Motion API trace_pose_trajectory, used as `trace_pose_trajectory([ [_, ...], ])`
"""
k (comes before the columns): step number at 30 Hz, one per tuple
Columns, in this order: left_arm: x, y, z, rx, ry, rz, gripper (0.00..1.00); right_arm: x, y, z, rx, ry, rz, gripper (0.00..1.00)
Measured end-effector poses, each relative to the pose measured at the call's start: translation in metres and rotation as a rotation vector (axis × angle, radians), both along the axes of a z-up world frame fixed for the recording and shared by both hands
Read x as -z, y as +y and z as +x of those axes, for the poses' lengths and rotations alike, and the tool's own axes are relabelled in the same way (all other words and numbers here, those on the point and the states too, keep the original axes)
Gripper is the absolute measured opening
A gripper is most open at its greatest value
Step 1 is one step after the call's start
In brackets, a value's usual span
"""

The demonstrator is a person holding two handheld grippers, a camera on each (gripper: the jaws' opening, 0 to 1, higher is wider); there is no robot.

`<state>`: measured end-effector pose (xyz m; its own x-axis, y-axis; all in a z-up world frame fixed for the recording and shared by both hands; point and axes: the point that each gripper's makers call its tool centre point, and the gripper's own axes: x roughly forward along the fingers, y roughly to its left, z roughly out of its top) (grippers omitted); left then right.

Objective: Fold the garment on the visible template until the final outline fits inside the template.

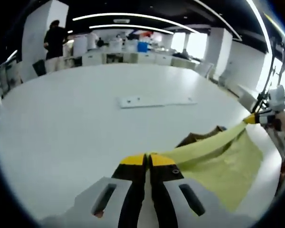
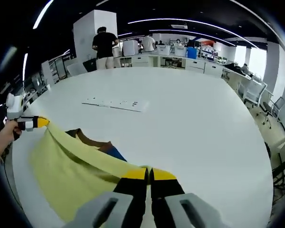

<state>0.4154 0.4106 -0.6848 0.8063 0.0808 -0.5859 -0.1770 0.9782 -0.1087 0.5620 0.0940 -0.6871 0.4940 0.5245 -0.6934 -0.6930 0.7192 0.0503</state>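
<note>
Your left gripper and right gripper each pinch the yellow garment, jaws closed, stretching it taut above the white table's near edge. No writing is legible.

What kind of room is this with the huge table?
Probably an open office or lab: a big round white table, long ceiling strip lights, and desks with swivel office chairs behind, where people stand.

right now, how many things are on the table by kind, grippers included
yellow garment: 1
brown and blue cloth under it: 1
flat white panel set in the table: 1
grippers: 2, left gripper and right gripper, each shut on the yellow garment
total: 5
</note>
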Motion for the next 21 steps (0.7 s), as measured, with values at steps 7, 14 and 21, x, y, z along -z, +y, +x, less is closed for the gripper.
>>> trace_pose_trajectory([
  [7,0.009,0.004,0.002,0.006,-0.003,0.017,0.00,0.009,0.000,0.003,0.011,0.004,-0.015,0.00],
  [14,0.018,0.007,0.006,-0.001,0.011,0.020,0.00,0.018,-0.001,0.005,0.015,0.007,-0.028,0.00],
  [21,0.026,0.007,0.003,-0.008,0.034,0.020,0.00,0.026,0.000,0.005,-0.005,0.011,-0.045,0.00],
])
